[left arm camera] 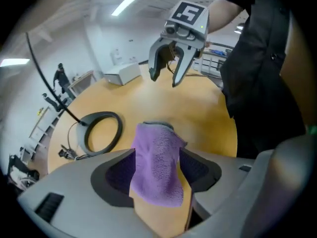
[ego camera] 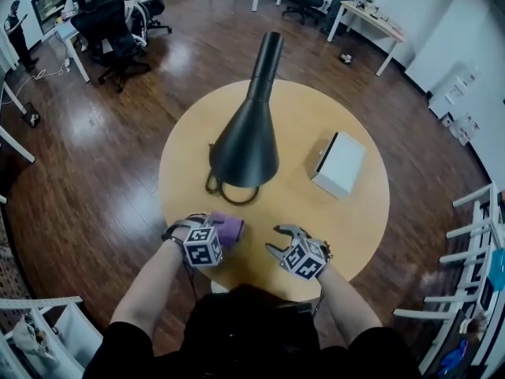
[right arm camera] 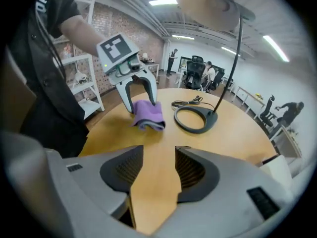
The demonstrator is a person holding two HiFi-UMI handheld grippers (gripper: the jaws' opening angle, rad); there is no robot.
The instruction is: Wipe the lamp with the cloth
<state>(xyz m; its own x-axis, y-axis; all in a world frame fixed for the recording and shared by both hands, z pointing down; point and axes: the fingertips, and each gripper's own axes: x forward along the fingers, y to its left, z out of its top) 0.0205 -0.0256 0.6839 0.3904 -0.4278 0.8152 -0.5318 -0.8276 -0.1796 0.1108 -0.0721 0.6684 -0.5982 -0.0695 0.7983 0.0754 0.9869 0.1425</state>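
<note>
Since the cloth (left arm camera: 157, 162), lying near-left on the table (ego camera: 347, 219) between the spread, unpressing jaws of the left gripper (right arm camera: 140, 103), looks soft, light and floppy, I'd pinch its bunched middle; right gripper (left arm camera: 164, 78) gapes empty.

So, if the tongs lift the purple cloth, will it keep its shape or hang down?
Probably floppy: the purple cloth lies folded and slumped on the table, so it should hang limp. Its fuzzy pile likely grips well. It looks light; a push would likely bunch it.
</note>
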